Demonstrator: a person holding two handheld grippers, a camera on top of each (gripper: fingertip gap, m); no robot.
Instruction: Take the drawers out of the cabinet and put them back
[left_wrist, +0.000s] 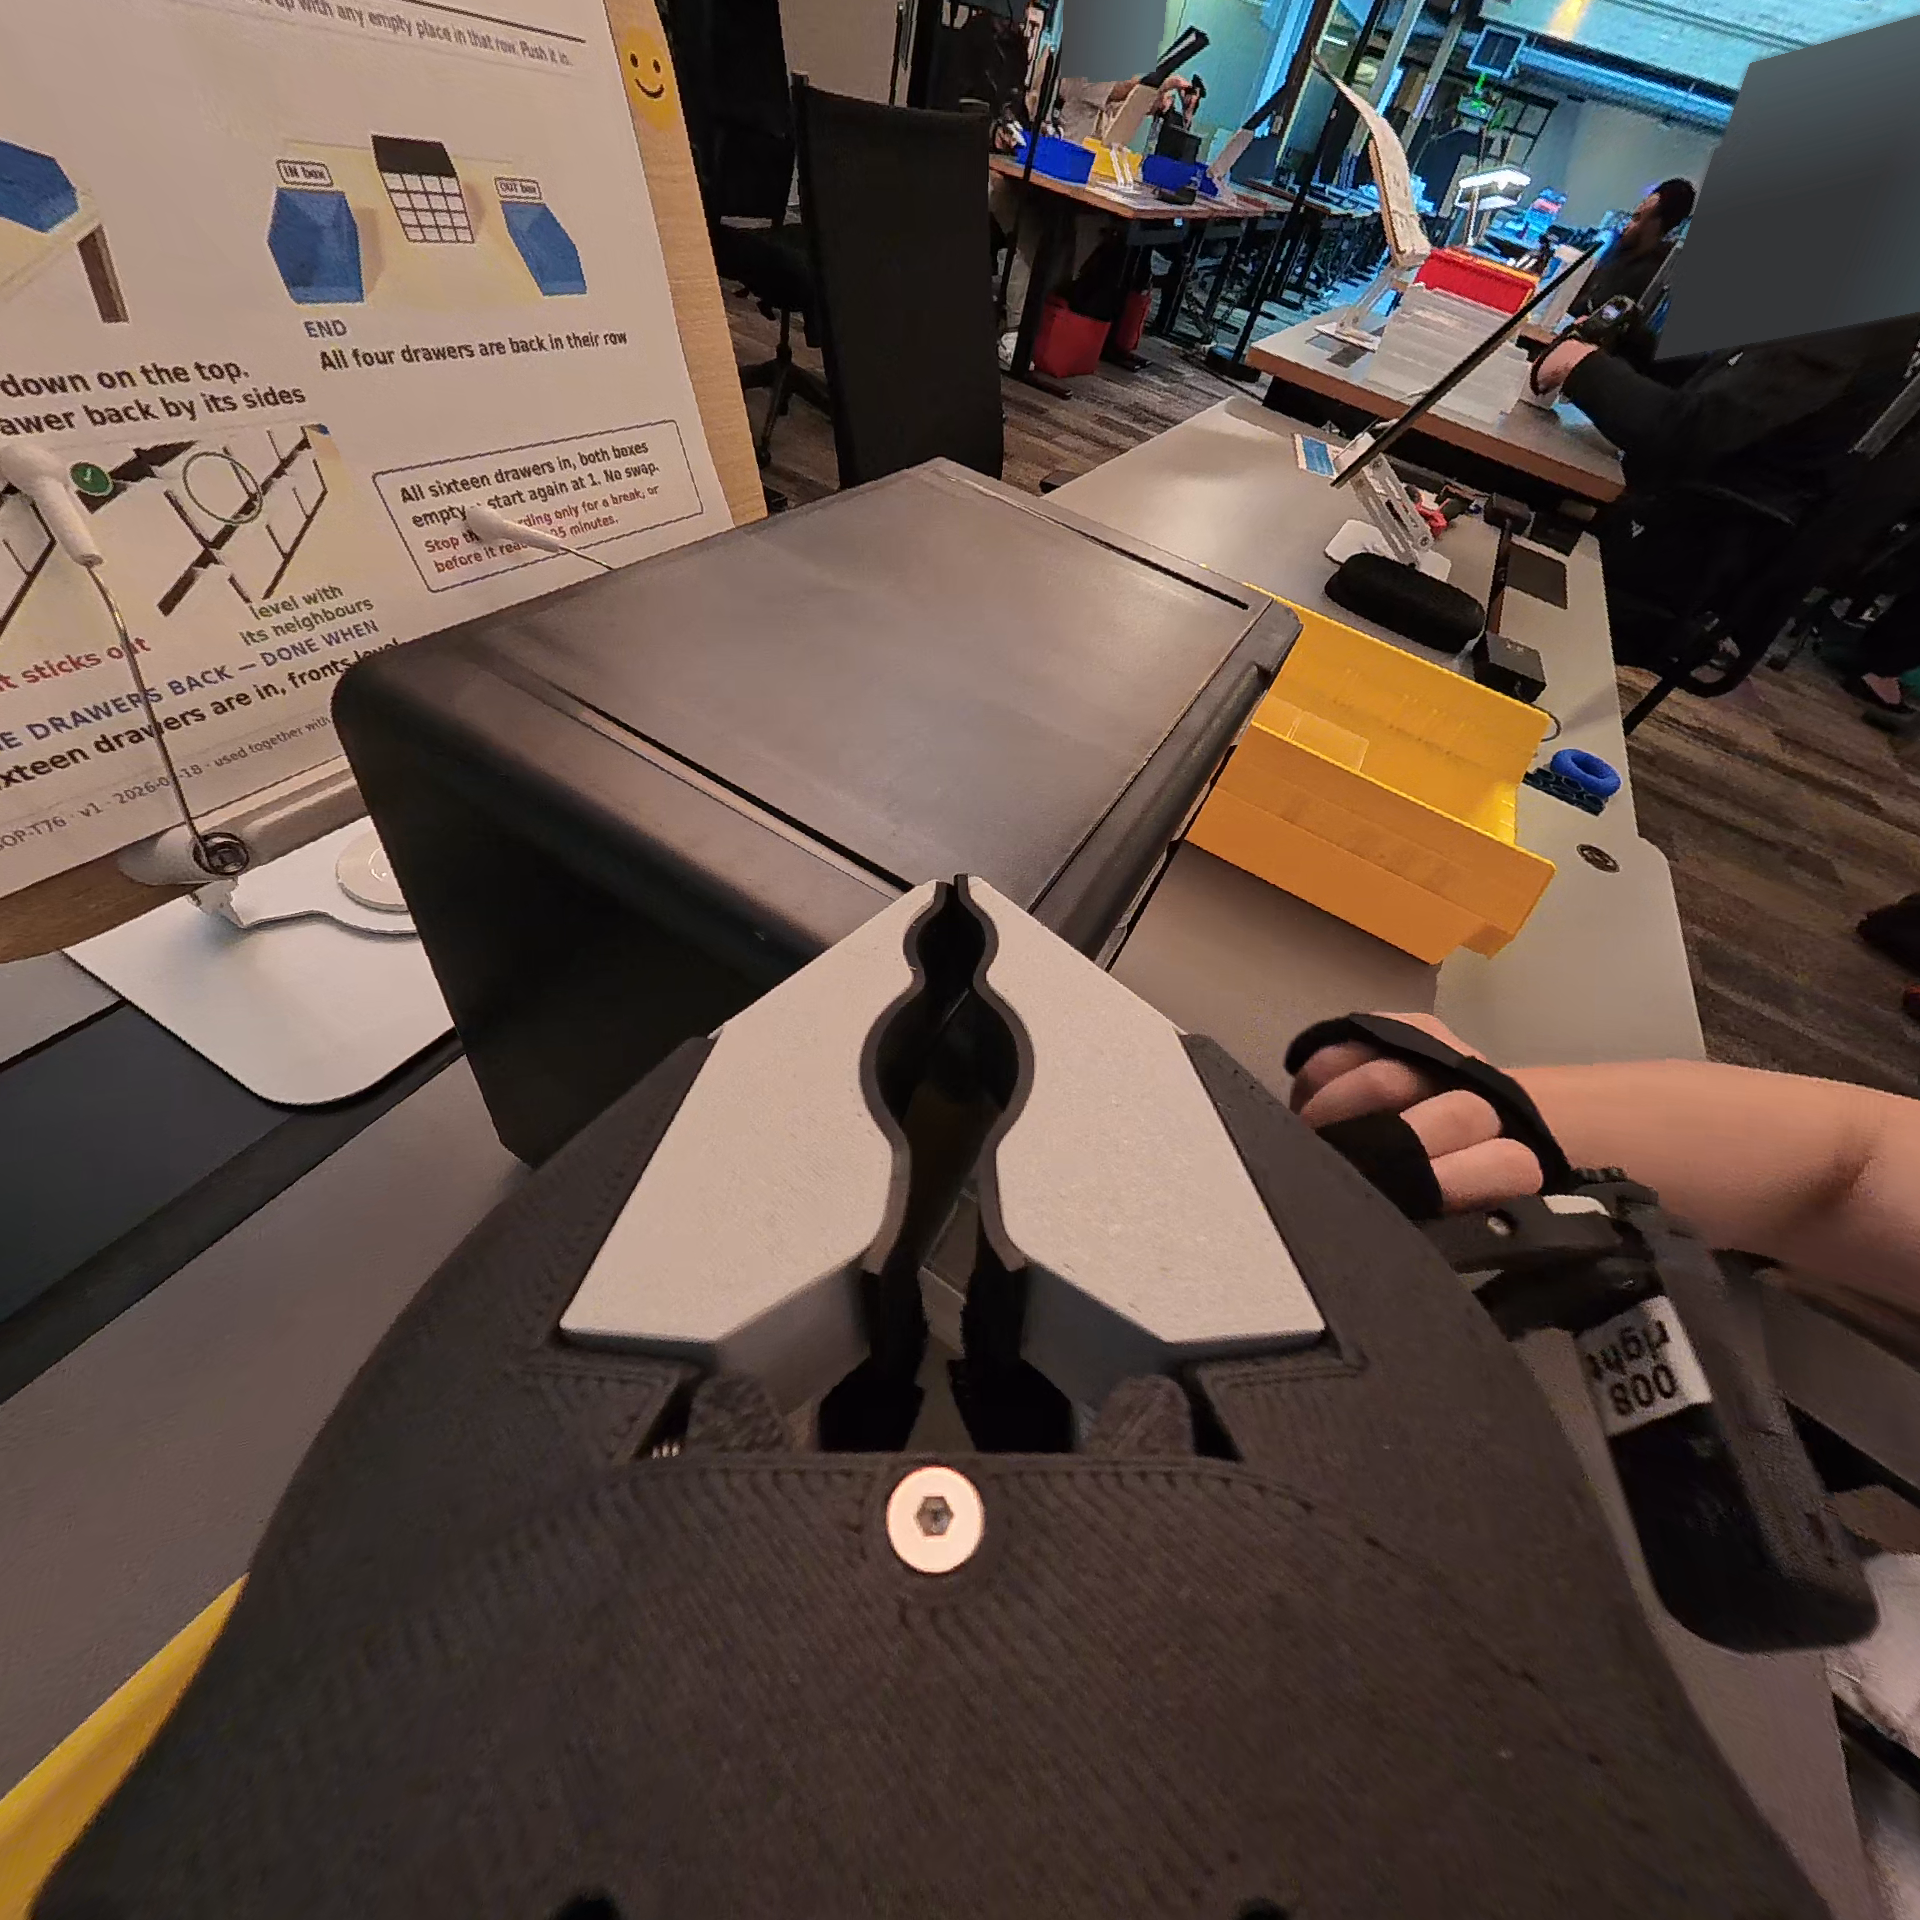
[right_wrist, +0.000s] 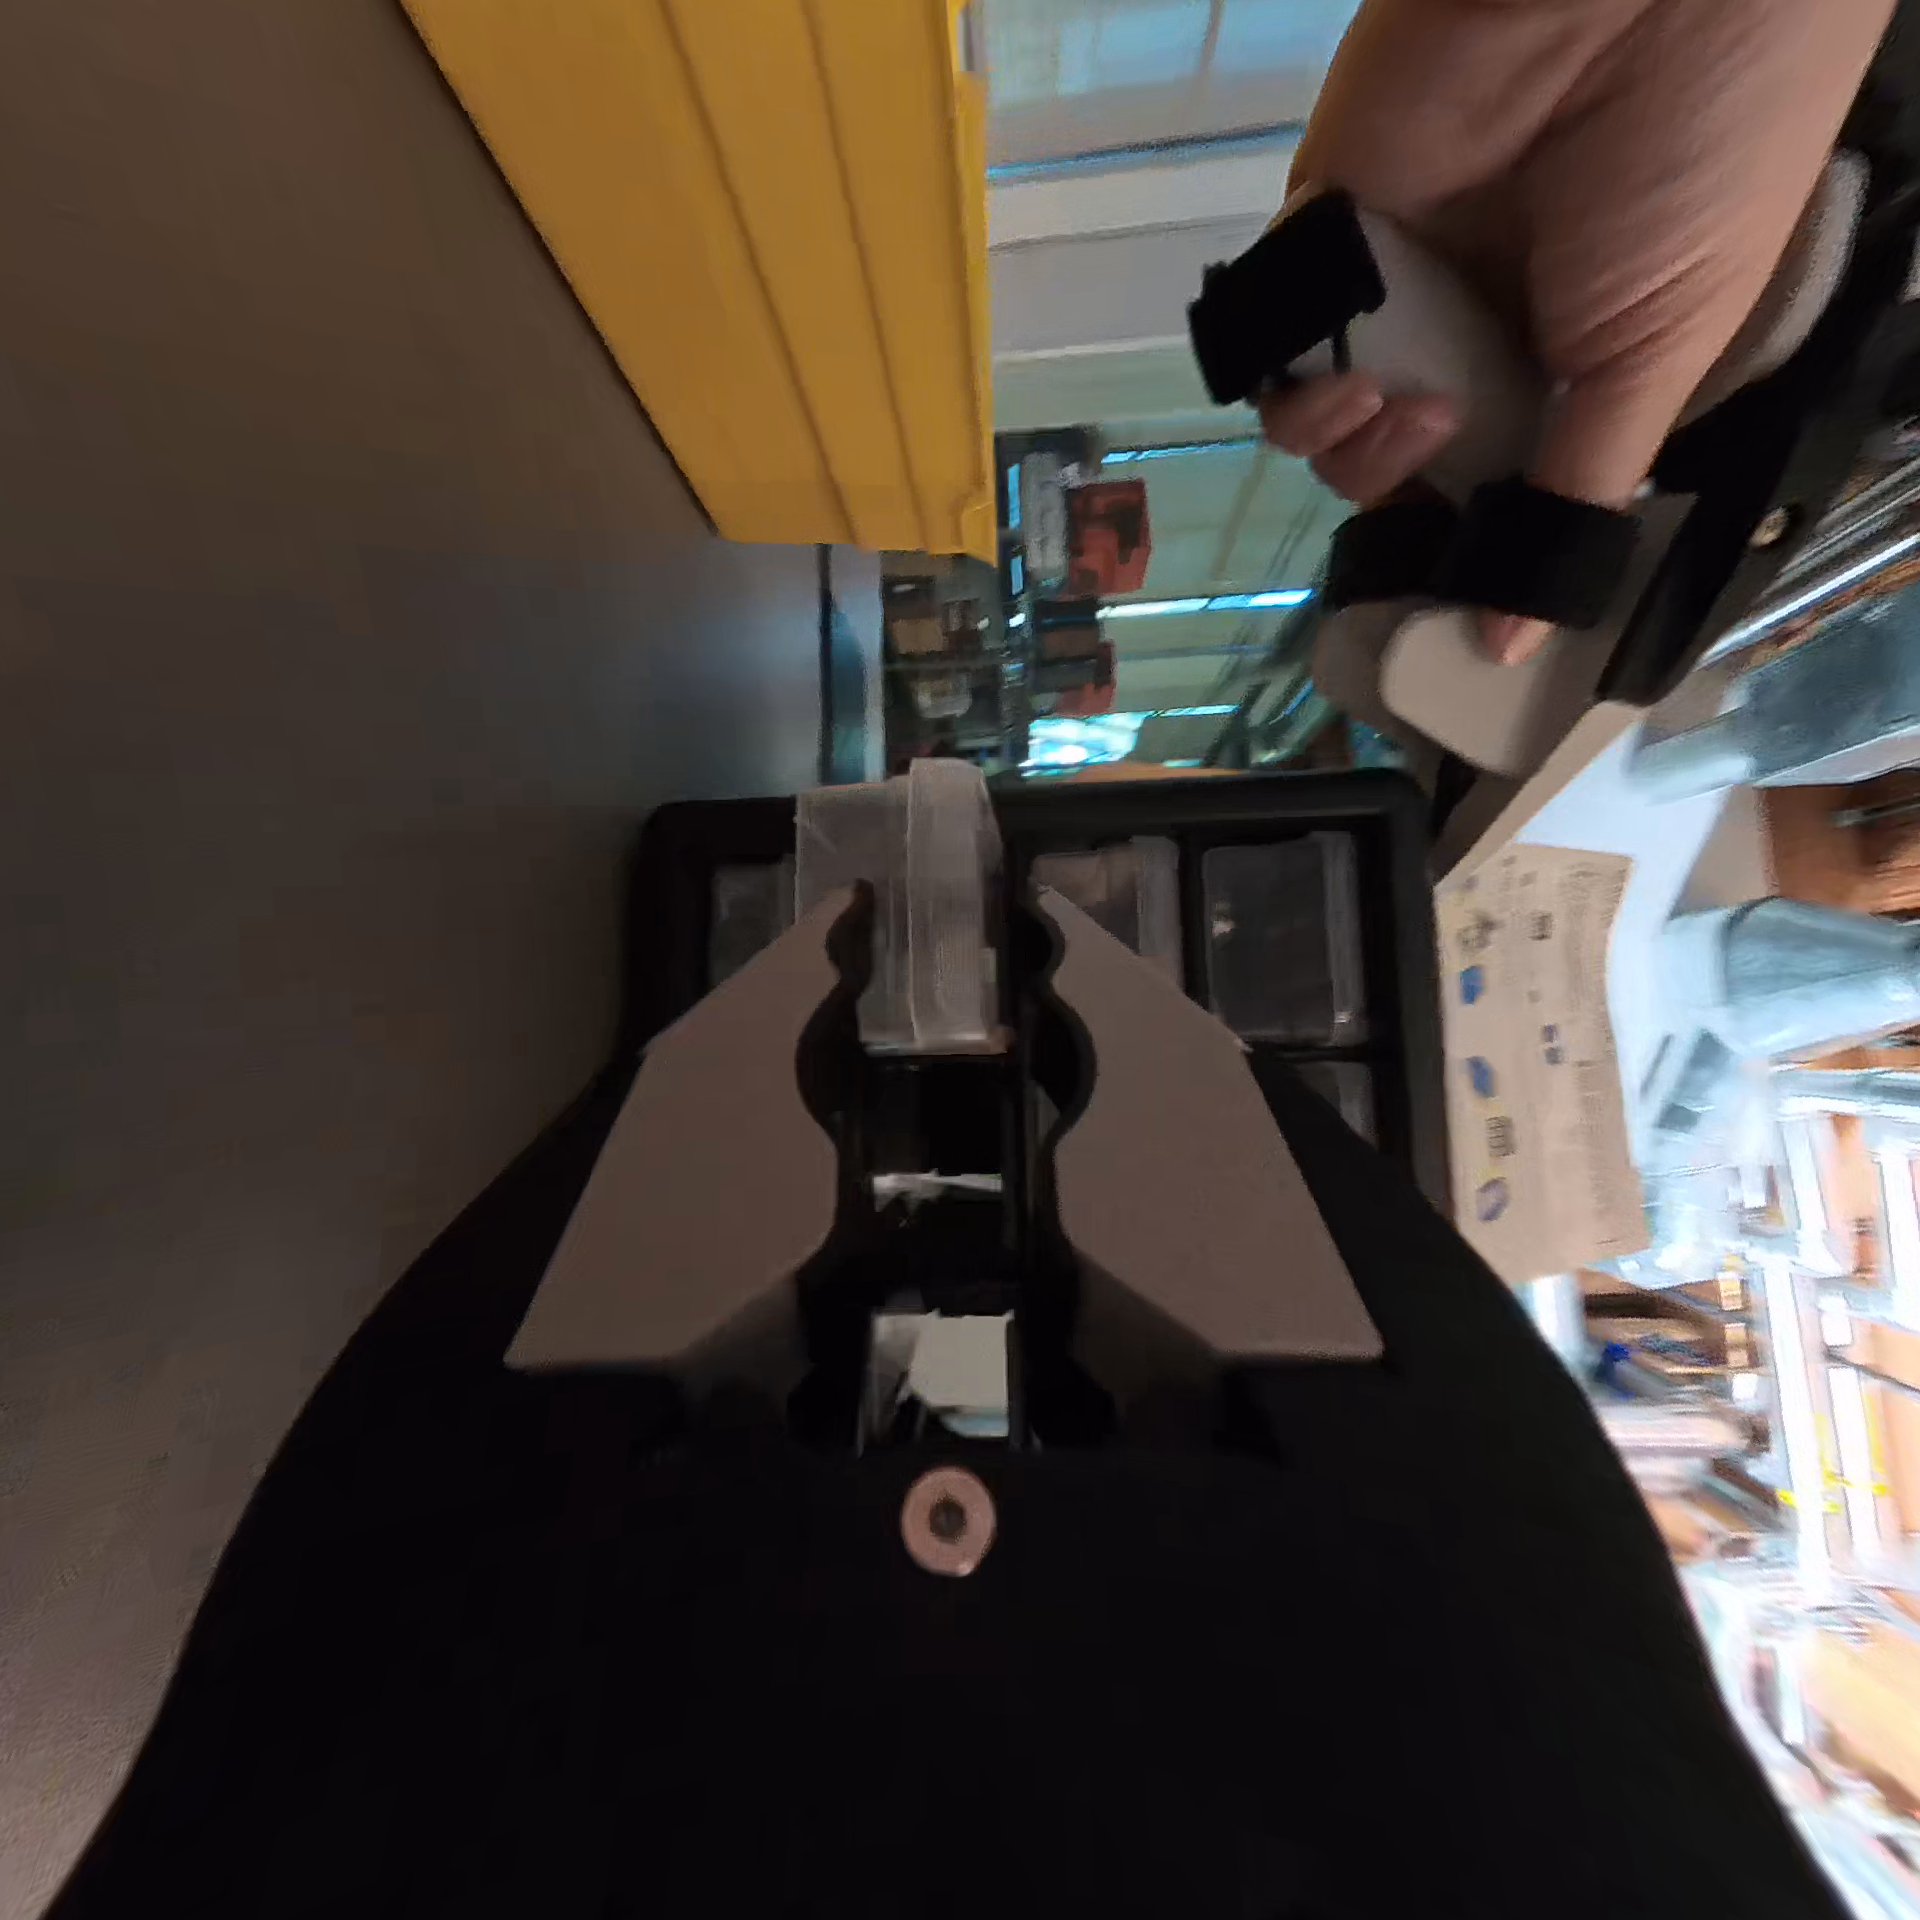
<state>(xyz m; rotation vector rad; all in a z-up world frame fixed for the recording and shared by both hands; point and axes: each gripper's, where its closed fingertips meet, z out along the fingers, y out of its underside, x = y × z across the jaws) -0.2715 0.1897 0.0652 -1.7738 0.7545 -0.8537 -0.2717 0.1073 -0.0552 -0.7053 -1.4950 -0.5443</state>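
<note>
The black cabinet (left_wrist: 883, 675) stands on the grey table. My left gripper (left_wrist: 961, 894) is shut and empty, with its tips at the front edge of the cabinet's top. In the right wrist view, which is turned on its side, the cabinet's front (right_wrist: 1195, 800) shows clear drawers in their slots. My right gripper (right_wrist: 945, 904) is closed around the sides of one clear drawer (right_wrist: 935, 966) that sticks out of the front. The hand holding the right gripper (left_wrist: 1455, 1122) shows at the cabinet's front right. The hand holding the left gripper (right_wrist: 1558, 260) shows at the cabinet's top.
A yellow bin (left_wrist: 1382, 821) sits right of the cabinet; it also shows in the right wrist view (right_wrist: 790, 260). An instruction poster (left_wrist: 312, 364) on a stand is behind the cabinet at left. Another yellow edge (left_wrist: 104, 1714) shows at the near left. People work at tables farther back. There is about 15 cm between the tips of the two grippers.
</note>
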